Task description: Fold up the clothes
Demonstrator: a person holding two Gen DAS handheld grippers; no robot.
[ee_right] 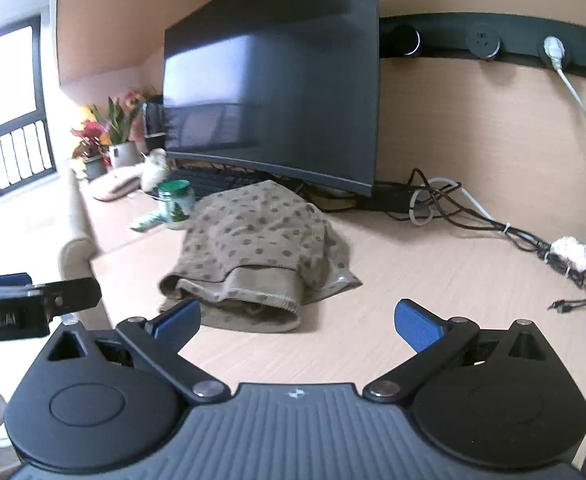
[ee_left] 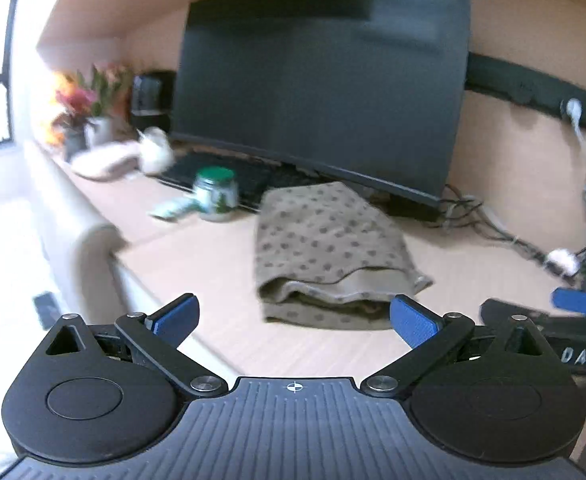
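Wooden table (ee_right: 433,280) under a dark monitor (ee_right: 277,92), spotted beige garment (ee_right: 253,240) folded compactly at centre, apparently finished; left gripper (ee_left: 293,316) and right gripper (ee_right: 297,320) near it, fingers spread wide, empty.

Bare desk (ee_right: 413,280) lies open in front of and to the right of the folded spotted garment (ee_right: 253,240), giving room for a pass from the near edge. Behind the garment the monitor (ee_right: 273,80) and the keyboard (ee_right: 209,180) under it close off the back. A green-lidded jar (ee_right: 176,200) stands just left of the garment. Tangled cables (ee_right: 473,216) crowd the far right by the wall.
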